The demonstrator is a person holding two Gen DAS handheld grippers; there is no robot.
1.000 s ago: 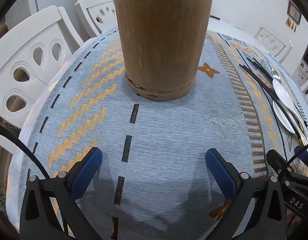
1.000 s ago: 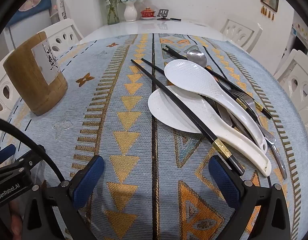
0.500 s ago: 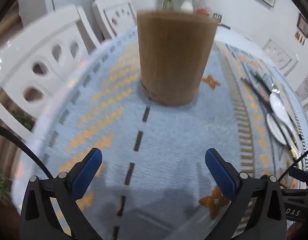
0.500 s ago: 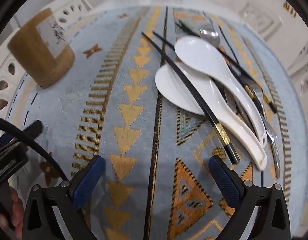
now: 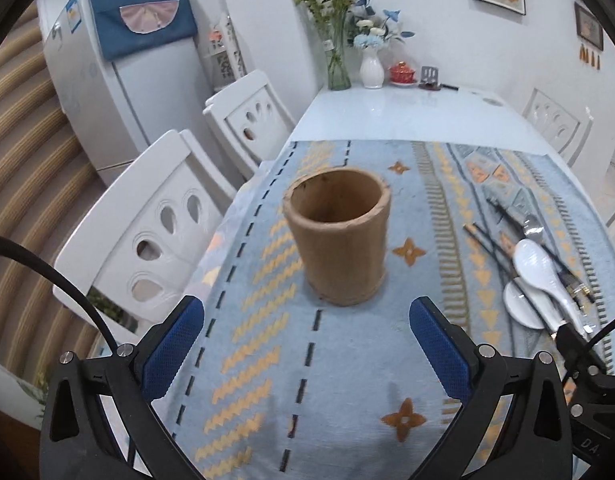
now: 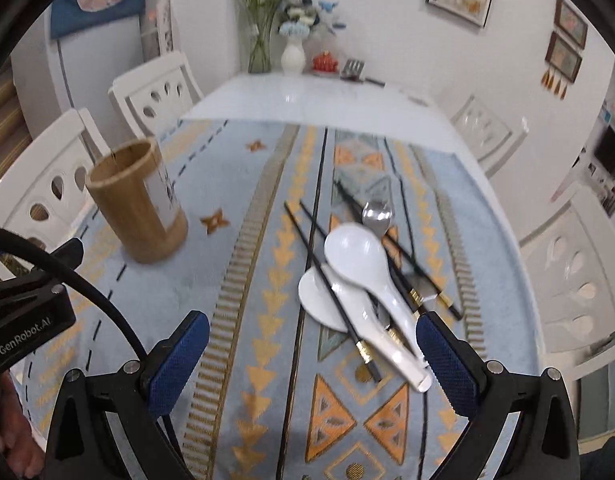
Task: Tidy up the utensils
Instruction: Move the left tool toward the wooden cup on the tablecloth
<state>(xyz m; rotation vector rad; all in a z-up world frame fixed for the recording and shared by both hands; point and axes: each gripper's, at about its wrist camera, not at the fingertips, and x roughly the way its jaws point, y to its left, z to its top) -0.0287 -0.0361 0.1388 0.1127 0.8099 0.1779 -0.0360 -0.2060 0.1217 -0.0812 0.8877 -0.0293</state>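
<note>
Currently, no utensil had been collected, and the step in hand appeared to be the approach before the first pick. The left gripper [image 5: 307, 344] hovered above the patterned cloth [image 5: 347, 368] on the desk, its fingers [image 5: 437, 354] spread wide and empty, aimed at the bamboo holder [image 5: 339, 240], which stood upright and empty just ahead. The right gripper [image 6: 311, 364] was likewise spread wide and held nothing. The utensils lay in a loose pile to the right of the holder and well apart from it: two white ceramic spoons [image 6: 363, 268], one overlapping the other, black chopsticks [image 6: 327, 284] crossing them, and a metal spoon [image 6: 377, 214] at the far end. The upper ceramic spoon's handle ended just beside the right finger pad [image 6: 447, 360]. The next move probably called for lowering the right gripper over one handle and closing on it alone, since the overlapping pieces could shift or drag along together. The holder's open mouth faced upward, ready to receive items.
</note>
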